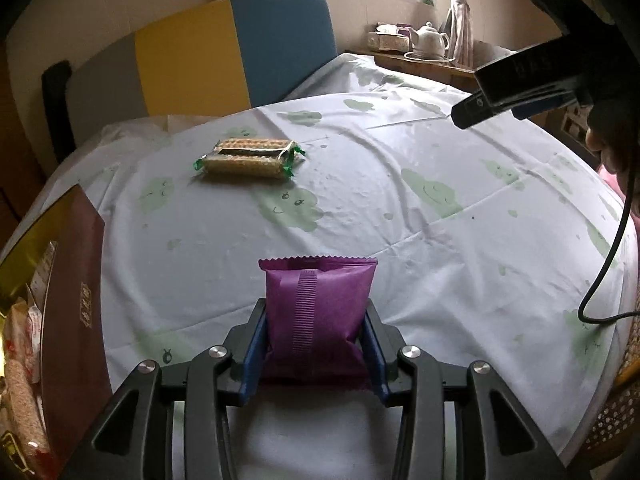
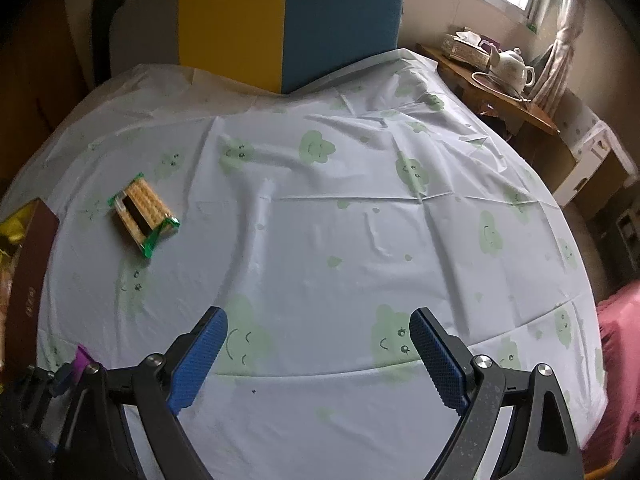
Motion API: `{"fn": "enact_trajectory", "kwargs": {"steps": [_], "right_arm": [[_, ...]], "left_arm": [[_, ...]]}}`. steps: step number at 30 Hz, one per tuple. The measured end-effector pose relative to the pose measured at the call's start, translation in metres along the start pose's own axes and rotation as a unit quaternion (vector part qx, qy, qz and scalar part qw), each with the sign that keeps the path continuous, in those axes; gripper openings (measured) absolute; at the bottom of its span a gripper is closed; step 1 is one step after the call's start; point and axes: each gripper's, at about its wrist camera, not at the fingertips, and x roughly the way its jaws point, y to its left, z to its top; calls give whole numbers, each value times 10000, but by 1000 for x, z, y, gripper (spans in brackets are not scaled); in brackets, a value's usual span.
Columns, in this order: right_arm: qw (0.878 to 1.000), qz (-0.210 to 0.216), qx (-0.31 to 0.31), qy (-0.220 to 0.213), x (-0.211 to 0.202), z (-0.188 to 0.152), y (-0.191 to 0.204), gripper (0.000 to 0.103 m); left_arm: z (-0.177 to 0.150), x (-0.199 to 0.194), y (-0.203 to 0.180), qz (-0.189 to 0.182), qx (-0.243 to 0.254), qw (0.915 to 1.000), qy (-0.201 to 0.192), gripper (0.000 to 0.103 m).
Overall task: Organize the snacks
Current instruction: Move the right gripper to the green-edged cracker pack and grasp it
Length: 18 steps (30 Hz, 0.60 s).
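Purple snack pack [image 1: 320,312] stands lengthwise betw. the left claw [image 1: 316,344] pads, long axis running away from the camera, crimped end pointing out over the worktop [image 1: 440,200]; back seam faces up. Pads press both its sides, claw partly closed round it. Cracker pack [image 1: 250,158] w/ green ends lies flat farther out, long axis crossways, well apart. Brown box [image 1: 72,312] at left edge. Right claw [image 2: 318,356] wide open, nothing in it, above bare cloth.
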Motion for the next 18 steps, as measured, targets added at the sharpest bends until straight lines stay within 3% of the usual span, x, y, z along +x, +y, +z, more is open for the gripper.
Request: {"fn": "enact_trajectory", "kwargs": {"steps": [18], "right_arm": [[9989, -229, -263, 310, 13, -8, 11, 93]], "left_arm": [[-3, 1, 4, -120, -104, 9998, -130, 43]]}}
